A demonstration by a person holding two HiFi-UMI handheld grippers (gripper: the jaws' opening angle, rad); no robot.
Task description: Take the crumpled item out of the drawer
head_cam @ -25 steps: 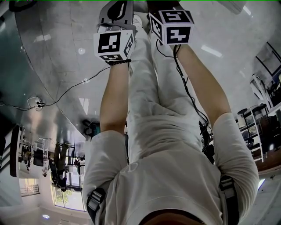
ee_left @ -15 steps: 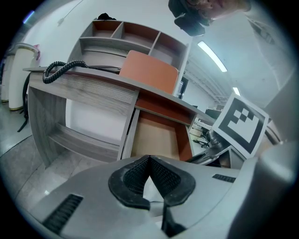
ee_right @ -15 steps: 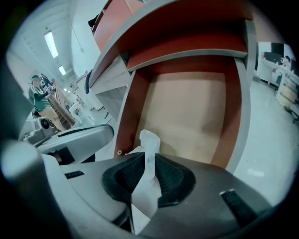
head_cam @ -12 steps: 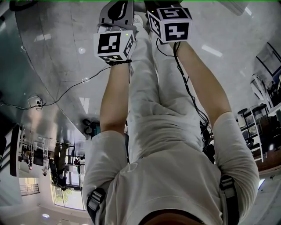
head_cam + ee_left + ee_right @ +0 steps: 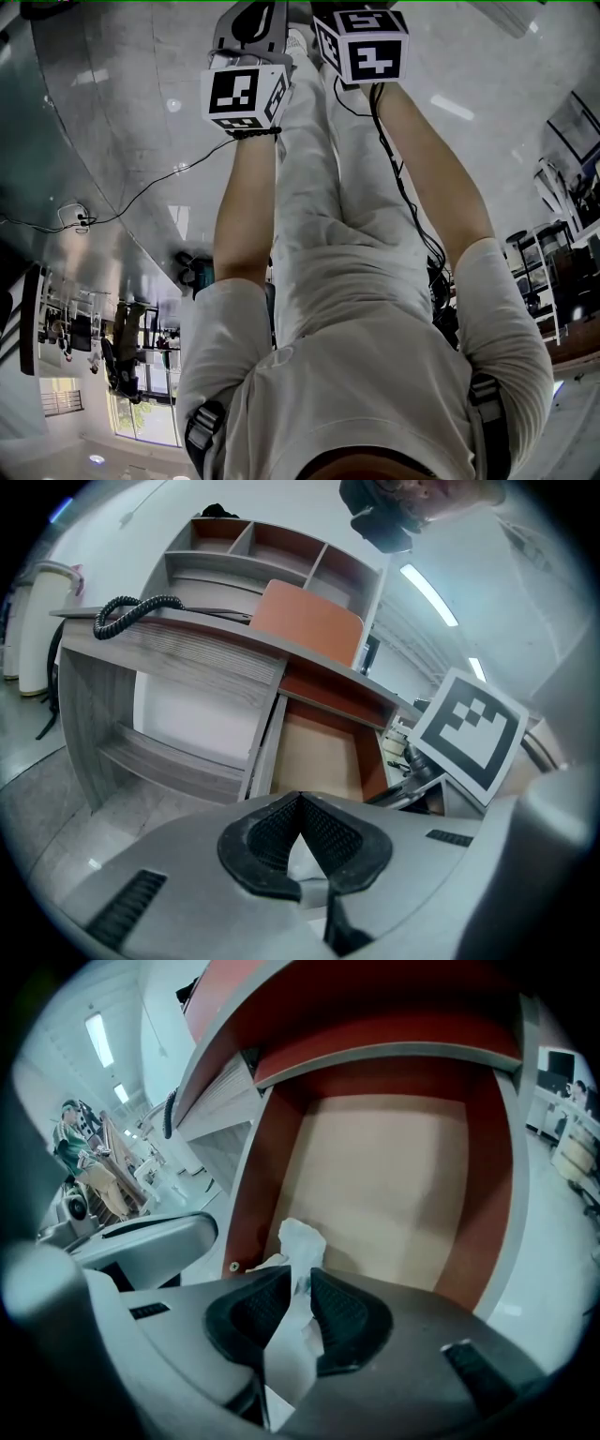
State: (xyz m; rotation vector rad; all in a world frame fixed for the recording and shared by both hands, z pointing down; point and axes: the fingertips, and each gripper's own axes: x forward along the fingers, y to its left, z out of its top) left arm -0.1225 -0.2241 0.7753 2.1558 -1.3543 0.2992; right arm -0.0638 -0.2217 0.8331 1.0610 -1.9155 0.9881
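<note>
White crumpled paper was clamped between the jaws of the right tongs. Its upper tuft rose above the ribbed black pads and its lower part hung down between them. Just beyond lay the open drawer, with a pale-tan floor and red-brown walls. The paper stood in line with the drawer's near left corner; whether it had cleared the drawer's front could not be told. The left tongs were clenched on themselves, tips touching, and pointed toward the same drawer from its left side. The marker cube of the right tongs showed close at their right. Farther off, the grey wood-grain table carried a coiled black cable and a tilted red-brown panel. A compartmented shelf unit stood behind them. In the head view, the person's two arms reached forward side by side.
</note>
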